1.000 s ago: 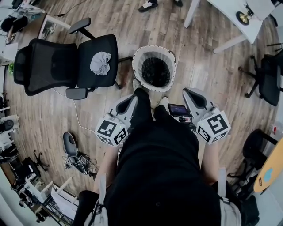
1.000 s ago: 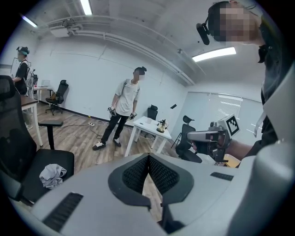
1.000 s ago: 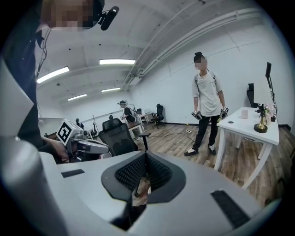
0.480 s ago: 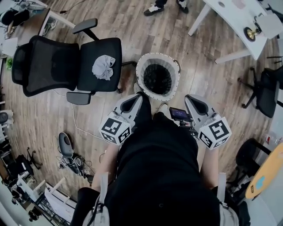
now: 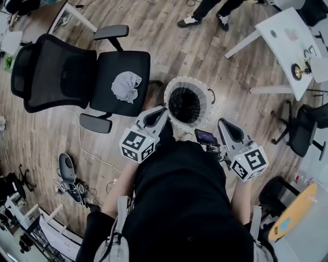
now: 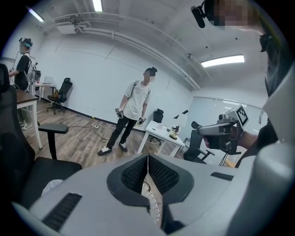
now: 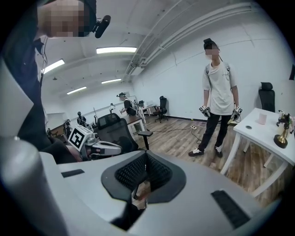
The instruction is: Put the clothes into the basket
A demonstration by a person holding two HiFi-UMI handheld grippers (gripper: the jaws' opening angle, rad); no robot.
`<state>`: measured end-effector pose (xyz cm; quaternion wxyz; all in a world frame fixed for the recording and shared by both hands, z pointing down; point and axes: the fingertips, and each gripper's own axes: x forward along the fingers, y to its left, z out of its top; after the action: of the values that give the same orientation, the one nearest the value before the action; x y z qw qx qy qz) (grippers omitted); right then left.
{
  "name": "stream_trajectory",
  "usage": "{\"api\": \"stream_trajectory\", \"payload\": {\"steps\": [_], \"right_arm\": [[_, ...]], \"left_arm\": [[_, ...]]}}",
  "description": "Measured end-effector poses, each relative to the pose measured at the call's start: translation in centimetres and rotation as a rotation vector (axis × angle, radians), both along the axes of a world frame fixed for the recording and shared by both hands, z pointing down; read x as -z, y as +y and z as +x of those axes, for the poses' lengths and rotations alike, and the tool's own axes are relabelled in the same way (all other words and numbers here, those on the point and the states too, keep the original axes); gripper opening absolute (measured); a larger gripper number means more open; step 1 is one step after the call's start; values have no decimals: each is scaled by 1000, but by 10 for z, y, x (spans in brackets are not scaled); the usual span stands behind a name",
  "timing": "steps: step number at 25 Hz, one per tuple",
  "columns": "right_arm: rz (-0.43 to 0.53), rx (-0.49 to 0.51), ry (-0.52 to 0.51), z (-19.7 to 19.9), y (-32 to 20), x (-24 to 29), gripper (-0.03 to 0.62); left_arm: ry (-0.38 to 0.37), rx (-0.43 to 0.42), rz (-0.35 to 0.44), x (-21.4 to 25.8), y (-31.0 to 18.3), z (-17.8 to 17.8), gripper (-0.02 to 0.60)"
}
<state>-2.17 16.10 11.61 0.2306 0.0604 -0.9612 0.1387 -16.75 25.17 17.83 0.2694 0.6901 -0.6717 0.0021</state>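
Observation:
A crumpled grey cloth (image 5: 126,86) lies on the seat of a black office chair (image 5: 77,71); the left gripper view catches it low at the left (image 6: 51,186). To its right stands the round white basket (image 5: 206,97), dark inside. My left gripper (image 5: 163,110) is shut and empty, its tip at the basket's near left rim. Through its jaws (image 6: 148,156) a piece of that rim (image 6: 154,203) shows. My right gripper (image 5: 224,123) is to the right of the basket, also shut with nothing in it (image 7: 145,154).
A person (image 5: 210,10) stands beyond the basket on the wood floor. A white table (image 5: 287,46) holding a small brass object is at the far right, with black chairs (image 5: 302,128) below it. Cables and gear (image 5: 69,174) lie on the floor at the left.
Both grippers have come forward toward the basket, and the left tip now reaches its rim. Both stay shut, and the cloth still lies on the chair seat.

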Motion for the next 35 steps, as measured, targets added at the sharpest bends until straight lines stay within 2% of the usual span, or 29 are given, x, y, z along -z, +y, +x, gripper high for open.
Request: {"api": "stream_trajectory", "payload": {"steps": [2, 4, 6, 14, 18, 25, 28, 29, 32, 35], "right_arm": [[-5, -4, 16, -14, -2, 0, 17], [-15, -14, 43, -27, -2, -4, 17], [-23, -29, 73, -39, -3, -10, 17], [-30, -67, 139, -91, -3, -20, 17], [-52, -65, 165, -106, 4, -23, 17], [-74, -48, 257, -124, 2, -34, 17], [-92, -45, 283, -141, 2, -35, 17], [-98, -35, 291, -146, 5, -35, 17], [-115, 8, 326, -158, 13, -40, 17], [-131, 24, 366, -166, 13, -50, 17]], "left_arm": [[-13, 14, 6, -9, 0, -20, 12], [-57, 29, -14, -24, 4, -43, 12], [-87, 36, -50, -44, 8, -65, 12], [-118, 36, -223, -135, 28, -131, 13], [-90, 63, -302, -170, 38, -157, 14], [-64, 154, -385, -221, 52, -205, 15], [-14, 203, -428, -243, 58, -223, 21], [10, 223, -443, -250, 61, -228, 33], [49, 260, -495, -270, 69, -242, 131], [61, 310, -543, -293, 77, -259, 154]]}}
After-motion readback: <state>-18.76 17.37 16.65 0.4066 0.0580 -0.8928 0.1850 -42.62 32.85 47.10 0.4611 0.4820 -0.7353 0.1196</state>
